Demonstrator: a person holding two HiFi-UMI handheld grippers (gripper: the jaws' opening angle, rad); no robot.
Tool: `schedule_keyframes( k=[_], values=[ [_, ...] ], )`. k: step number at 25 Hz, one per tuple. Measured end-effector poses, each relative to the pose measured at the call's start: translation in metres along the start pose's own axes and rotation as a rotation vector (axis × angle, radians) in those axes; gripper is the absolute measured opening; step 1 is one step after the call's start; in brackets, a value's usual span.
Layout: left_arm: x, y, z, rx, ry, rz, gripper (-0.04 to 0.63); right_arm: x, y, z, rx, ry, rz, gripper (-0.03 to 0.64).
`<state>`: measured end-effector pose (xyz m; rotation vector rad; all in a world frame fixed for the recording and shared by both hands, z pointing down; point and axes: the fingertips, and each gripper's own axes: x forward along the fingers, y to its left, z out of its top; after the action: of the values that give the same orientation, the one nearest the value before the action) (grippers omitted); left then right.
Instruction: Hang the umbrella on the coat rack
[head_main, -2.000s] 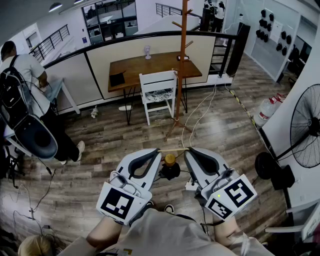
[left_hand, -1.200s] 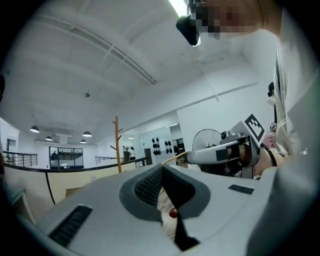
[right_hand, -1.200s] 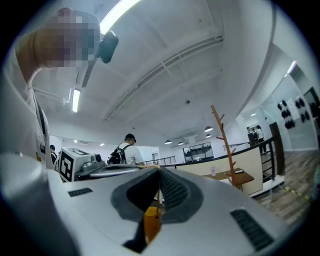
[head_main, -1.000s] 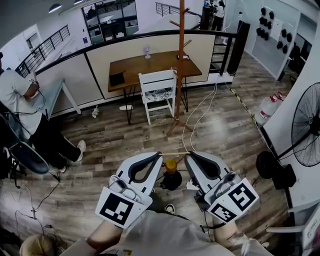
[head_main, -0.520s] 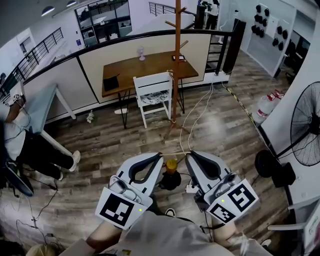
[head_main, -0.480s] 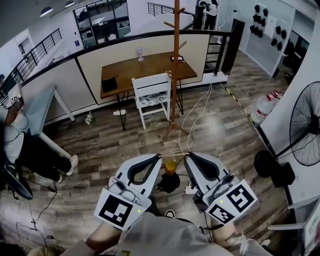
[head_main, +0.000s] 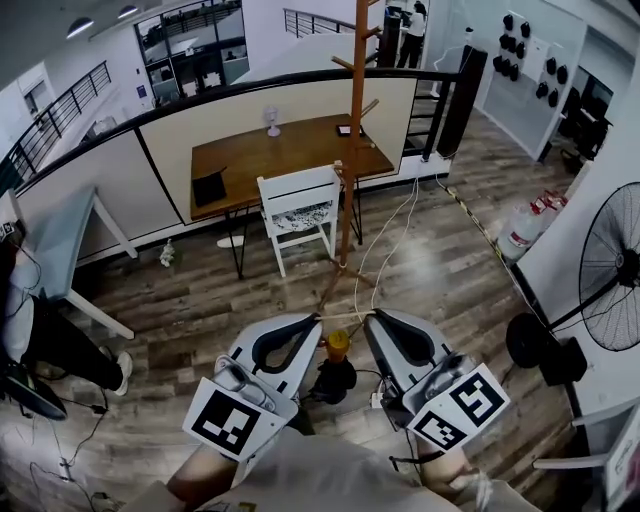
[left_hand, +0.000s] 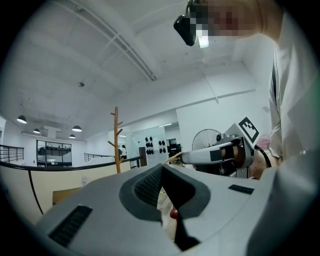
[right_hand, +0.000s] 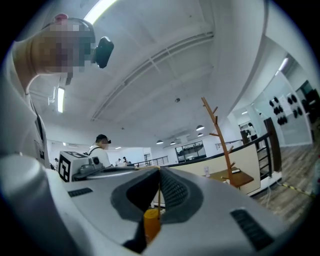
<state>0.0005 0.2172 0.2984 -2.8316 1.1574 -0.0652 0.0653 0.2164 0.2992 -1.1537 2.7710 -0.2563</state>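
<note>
A black folded umbrella (head_main: 333, 379) with an orange handle cap (head_main: 338, 342) hangs between my two grippers by a thin tan loop (head_main: 344, 316). My left gripper (head_main: 318, 319) is shut on the loop's left end and my right gripper (head_main: 368, 317) on its right end, stretching it level. The cap shows behind the shut jaws in the left gripper view (left_hand: 173, 213) and the right gripper view (right_hand: 151, 223). The tall wooden coat rack (head_main: 352, 130) stands ahead beside the table, well beyond the grippers; its pegs also show in both gripper views (left_hand: 117, 140) (right_hand: 220, 134).
A wooden table (head_main: 280, 150) and a white chair (head_main: 297, 202) stand left of the rack's base. White cables (head_main: 385, 240) trail over the wood floor. A large fan (head_main: 612, 268) and a white canister (head_main: 520, 226) are at the right. A seated person (head_main: 25, 335) is at the left edge.
The view has moved forward toward the coat rack, which stands nearer and taller. The person at the left has slid out toward the frame edge. Both grippers keep the umbrella loop.
</note>
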Motion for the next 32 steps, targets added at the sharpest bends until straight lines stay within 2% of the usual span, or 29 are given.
schedule_keyframes(
  k=[4,14,18,25,32],
  values=[
    [0.019,0.052,-0.004,0.002,-0.01,-0.017,0.0,0.051,-0.017,0.001,-0.018,0.02,-0.019,0.012],
    [0.06,0.164,0.002,-0.057,-0.032,-0.087,0.0,0.16,-0.055,0.021,-0.036,0.012,-0.072,0.012],
    [0.076,0.201,0.004,-0.068,-0.071,-0.117,0.0,0.196,-0.069,0.026,-0.039,0.0,-0.082,0.012],
    [0.106,0.261,0.023,-0.127,-0.136,-0.132,0.0,0.249,-0.089,0.051,-0.055,-0.012,-0.023,0.012],
    [0.146,0.302,0.037,-0.123,-0.181,-0.152,0.0,0.284,-0.115,0.074,-0.121,-0.023,0.038,0.012]
  ],
)
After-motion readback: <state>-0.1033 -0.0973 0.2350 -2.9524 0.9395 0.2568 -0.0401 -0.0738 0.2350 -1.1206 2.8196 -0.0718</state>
